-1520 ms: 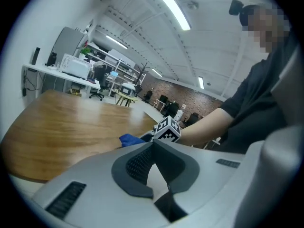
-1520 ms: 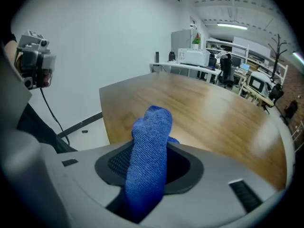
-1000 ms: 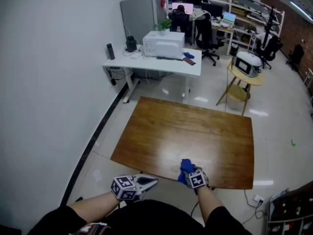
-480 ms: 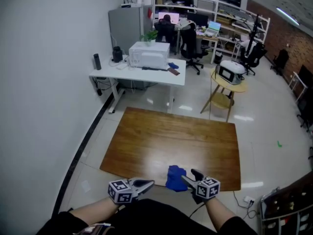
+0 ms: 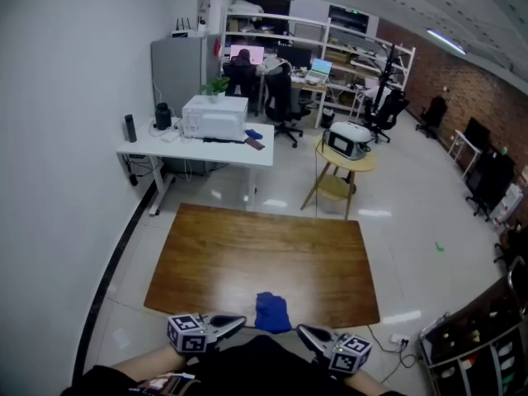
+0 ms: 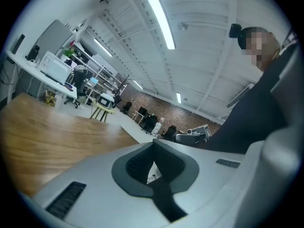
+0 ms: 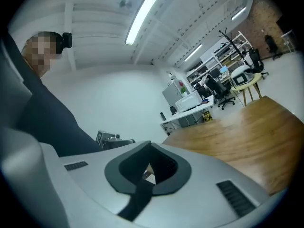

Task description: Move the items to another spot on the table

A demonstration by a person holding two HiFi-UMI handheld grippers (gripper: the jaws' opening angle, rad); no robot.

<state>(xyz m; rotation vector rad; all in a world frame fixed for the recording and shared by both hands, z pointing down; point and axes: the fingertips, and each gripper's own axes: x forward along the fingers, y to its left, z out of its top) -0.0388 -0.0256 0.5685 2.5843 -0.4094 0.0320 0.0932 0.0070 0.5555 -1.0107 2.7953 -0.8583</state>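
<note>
Right gripper (image 5: 307, 333) pressed together, empty, held off the table's (image 5: 247, 246) near edge; left gripper (image 5: 235, 321) likewise closed. Blue cloth (image 5: 271, 312) lies crumpled between them. Best approach: spread jaws first, pinch a raised fold, lift clear before carrying.

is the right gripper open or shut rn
Shut: the right gripper has its jaws together, nothing between them; the blue cloth lies apart on the table.
</note>
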